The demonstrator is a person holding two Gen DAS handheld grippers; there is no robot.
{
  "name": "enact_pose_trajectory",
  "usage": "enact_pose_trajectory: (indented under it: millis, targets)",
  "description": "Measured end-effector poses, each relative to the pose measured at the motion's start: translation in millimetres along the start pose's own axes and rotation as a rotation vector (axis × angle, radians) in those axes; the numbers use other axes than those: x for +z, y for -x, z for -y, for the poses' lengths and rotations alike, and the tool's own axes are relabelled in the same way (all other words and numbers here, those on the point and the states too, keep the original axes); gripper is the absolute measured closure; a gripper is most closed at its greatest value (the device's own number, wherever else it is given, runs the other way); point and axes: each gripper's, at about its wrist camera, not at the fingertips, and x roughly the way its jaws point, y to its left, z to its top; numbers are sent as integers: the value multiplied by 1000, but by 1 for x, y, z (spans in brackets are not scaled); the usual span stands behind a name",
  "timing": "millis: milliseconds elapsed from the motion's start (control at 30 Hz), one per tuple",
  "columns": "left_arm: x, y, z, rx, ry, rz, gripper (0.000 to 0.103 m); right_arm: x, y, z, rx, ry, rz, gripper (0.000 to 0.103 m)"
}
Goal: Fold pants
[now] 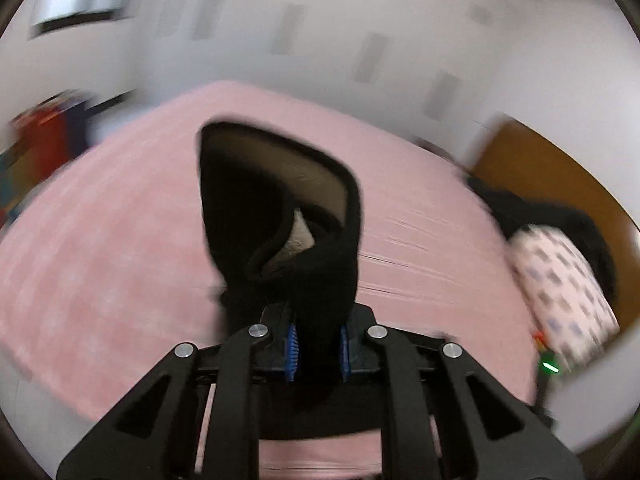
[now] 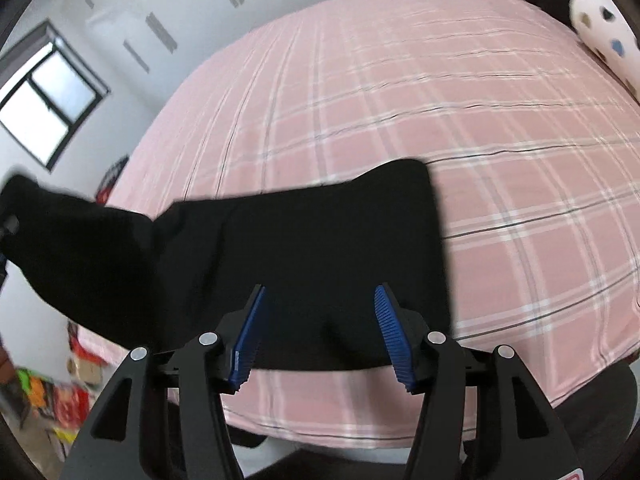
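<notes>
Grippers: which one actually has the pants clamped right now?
The left gripper: its blue fingers pinch the black pants. The right gripper stands open above the cloth, pads apart and gripping nothing.

No legible text, label, brand or number on anything in view.

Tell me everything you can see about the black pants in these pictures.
The black pants look like soft, thick cloth with a pale fleecy lining showing at an open end. The left gripper is shut on that end, its blue pads pressing the bunched fabric, which stands up before the camera. In the right wrist view the rest lies flat across the pink plaid bed sheet, one part lifted toward the left. The right gripper is open above the pants; whether it touches them is unclear.
</notes>
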Motion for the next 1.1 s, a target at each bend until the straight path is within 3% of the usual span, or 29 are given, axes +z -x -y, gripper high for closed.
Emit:
enact_pose_trajectory:
  millis: [33,100,167,233,333,433,567,667,767,800,833,1000,1100]
  targets:
    - [-4,-7,23,-28,-31,-20,87,1,4,7,0,-9,6,48]
    - [-35,-50,92,-79,-128,-118,73,-2,16,29,2,-31,5,48]
    - [-70,-92,126,-58,-186,-206,21,-3,23,52,-7,-54,7,47]
    - [-112,-126,145,26,-225,-273,21,-9,30,70,-26,-80,9,47]
    - [-137,-128,145,-8,-197,-337,21,-16,42,87,-2,-100,15,47]
    - [-138,-106,134,-22,-182,-323,15,-16,39,82,90,-87,6,47]
    - [-127,-88,115,113,-207,-285,13,-2,9,48,139,-15,-35,47]
    - [-119,-79,91,191,-184,-262,13,9,-23,21,133,35,-79,46]
    - [-108,-69,67,251,-150,-237,13,10,-59,6,63,63,-144,44]
    - [-105,-63,57,262,-139,-233,13,10,-62,-2,39,94,-141,59]
    - [-103,-62,52,276,-127,-228,13,10,-60,-8,49,110,-143,90]
    - [-93,-57,32,324,-98,-210,12,21,17,-33,112,160,34,92]
    - [-95,-67,23,339,-76,-229,12,10,-4,-9,33,127,-12,89]
